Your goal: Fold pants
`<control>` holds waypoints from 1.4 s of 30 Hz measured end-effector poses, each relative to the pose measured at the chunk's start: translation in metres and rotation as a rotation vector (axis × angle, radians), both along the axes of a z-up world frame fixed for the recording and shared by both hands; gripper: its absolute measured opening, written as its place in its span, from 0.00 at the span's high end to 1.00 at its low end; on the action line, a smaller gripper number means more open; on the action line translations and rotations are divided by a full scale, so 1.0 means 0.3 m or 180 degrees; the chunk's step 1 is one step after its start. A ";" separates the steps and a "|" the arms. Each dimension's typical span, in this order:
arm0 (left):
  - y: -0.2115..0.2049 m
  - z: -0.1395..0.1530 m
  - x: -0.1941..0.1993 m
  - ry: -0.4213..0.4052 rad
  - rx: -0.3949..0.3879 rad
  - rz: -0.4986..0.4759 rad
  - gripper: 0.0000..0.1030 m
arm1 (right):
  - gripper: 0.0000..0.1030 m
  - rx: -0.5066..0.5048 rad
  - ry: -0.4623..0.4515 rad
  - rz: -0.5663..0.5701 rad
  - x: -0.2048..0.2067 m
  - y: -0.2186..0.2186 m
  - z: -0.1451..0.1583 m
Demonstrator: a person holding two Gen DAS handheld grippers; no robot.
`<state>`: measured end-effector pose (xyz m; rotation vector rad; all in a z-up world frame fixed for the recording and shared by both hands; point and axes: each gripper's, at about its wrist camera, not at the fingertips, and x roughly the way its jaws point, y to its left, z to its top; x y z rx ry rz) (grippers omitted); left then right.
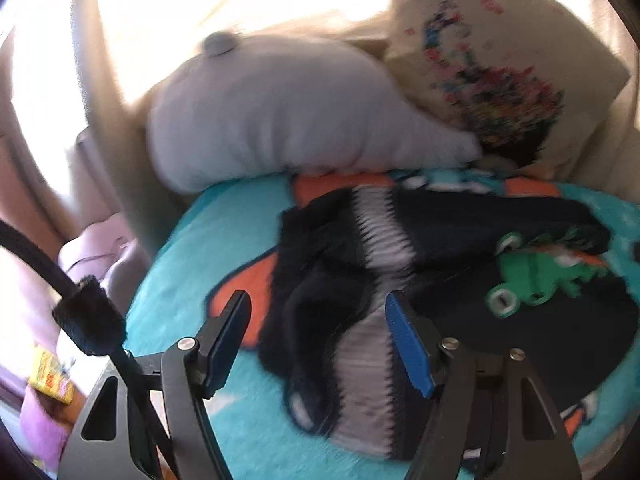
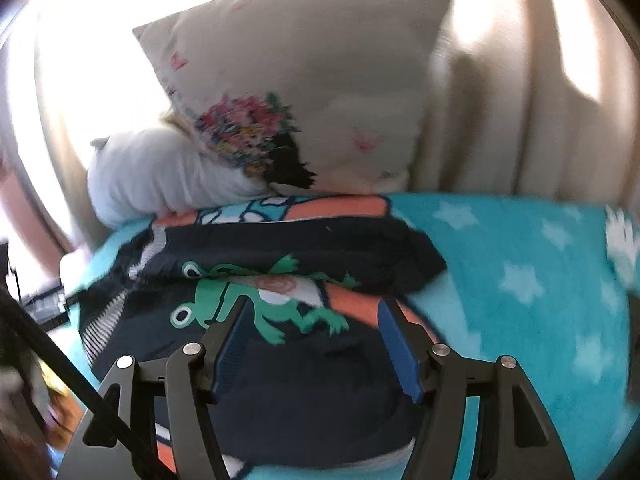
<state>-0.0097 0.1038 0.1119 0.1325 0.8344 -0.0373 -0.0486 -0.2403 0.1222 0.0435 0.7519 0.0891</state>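
Observation:
Dark navy pants [image 1: 460, 216] [image 2: 320, 240] lie bunched on a turquoise blanket [image 1: 224, 232] [image 2: 520, 248]. They carry a green frog print [image 1: 528, 276] [image 2: 216, 288] and a grey-white zigzag side stripe [image 1: 384, 236] [image 2: 108, 316]. My left gripper [image 1: 318, 300] hovers open over the striped, crumpled left part, and its blue pads press on nothing. Over the frog print my right gripper [image 2: 314, 306] stands open too, with the cloth showing beneath the gap and nothing pinched.
A pale grey plush cushion [image 1: 272, 112] [image 2: 160, 172] and a cream pillow with a colourful print [image 1: 500, 64] [image 2: 320, 80] lean at the bed's far end against beige curtains [image 2: 520, 100]. The blanket's left edge drops off toward a yellow box [image 1: 50, 376].

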 end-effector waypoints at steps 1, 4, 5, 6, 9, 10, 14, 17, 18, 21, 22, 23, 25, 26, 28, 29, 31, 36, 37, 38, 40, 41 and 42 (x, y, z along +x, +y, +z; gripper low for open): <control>-0.007 0.014 0.025 0.0014 -0.0053 -0.0103 0.33 | 0.31 -0.0123 -0.0006 0.0075 0.030 0.009 0.006; -0.054 0.052 0.145 0.0068 -0.0175 -0.0494 0.31 | 0.30 -0.0275 0.0088 0.0313 0.148 0.018 0.008; -0.077 0.054 0.192 0.0094 -0.0179 -0.0608 0.31 | 0.30 -0.0287 0.0119 0.0353 0.184 0.018 0.005; -0.103 0.047 0.241 0.0141 -0.0155 -0.0705 0.31 | 0.30 -0.0309 0.0163 0.0392 0.222 0.019 -0.001; -0.166 -0.007 0.361 0.0420 -0.0118 -0.0912 0.31 | 0.30 -0.0339 0.0356 0.0608 0.344 0.036 -0.035; -0.182 -0.024 0.386 0.0481 -0.0123 -0.0940 0.31 | 0.30 -0.0359 0.0394 0.0652 0.367 0.043 -0.044; -0.246 -0.126 0.520 0.0807 -0.0103 -0.1096 0.31 | 0.30 -0.0521 0.0595 0.0880 0.495 0.078 -0.109; -0.264 -0.191 0.571 0.0952 -0.0026 -0.1178 0.31 | 0.30 -0.0620 0.0730 0.1038 0.564 0.105 -0.159; -0.267 -0.212 0.592 0.1004 -0.0007 -0.1210 0.31 | 0.30 -0.0604 0.0801 0.1110 0.588 0.111 -0.180; -0.270 -0.254 0.635 0.1143 -0.0058 -0.1296 0.31 | 0.30 -0.0538 0.0933 0.1188 0.632 0.110 -0.222; -0.271 -0.265 0.645 0.1185 -0.0082 -0.1330 0.30 | 0.30 -0.0516 0.0987 0.1228 0.646 0.110 -0.238; -0.273 -0.268 0.651 0.1181 -0.0088 -0.1372 0.28 | 0.30 -0.0519 0.0998 0.1251 0.655 0.109 -0.247; -0.279 -0.269 0.659 0.1202 -0.0074 -0.1444 0.27 | 0.29 -0.0520 0.0957 0.1290 0.655 0.113 -0.254; -0.280 -0.271 0.661 0.1205 -0.0064 -0.1459 0.27 | 0.29 -0.0497 0.0967 0.1306 0.657 0.112 -0.256; -0.286 -0.269 0.653 0.1173 -0.0030 -0.1488 0.34 | 0.46 -0.0408 0.1001 0.1354 0.650 0.111 -0.252; -0.290 -0.262 0.641 0.1156 -0.0065 -0.1515 0.41 | 0.67 -0.0343 0.1013 0.1410 0.638 0.117 -0.243; -0.312 -0.244 0.616 0.1138 -0.0107 -0.1594 0.92 | 0.86 -0.0301 0.1055 0.1443 0.624 0.127 -0.234; -0.311 -0.198 0.566 0.1009 -0.0093 -0.1491 0.93 | 0.92 -0.0299 0.0947 0.1315 0.578 0.125 -0.177; -0.306 -0.176 0.545 0.0969 -0.0104 -0.1474 0.93 | 0.92 -0.0292 0.0907 0.1286 0.563 0.118 -0.158; -0.308 -0.158 0.525 0.0927 -0.0121 -0.1457 0.93 | 0.92 -0.0294 0.0847 0.1249 0.538 0.112 -0.130; -0.291 -0.107 0.475 0.0830 -0.0189 -0.1428 0.93 | 0.93 -0.0265 0.0750 0.1222 0.489 0.108 -0.085; -0.284 -0.081 0.451 0.0765 -0.0212 -0.1413 0.93 | 0.93 -0.0260 0.0717 0.1214 0.467 0.105 -0.069; -0.274 -0.057 0.422 0.0704 -0.0236 -0.1400 0.93 | 0.93 -0.0257 0.0663 0.1202 0.428 0.102 -0.046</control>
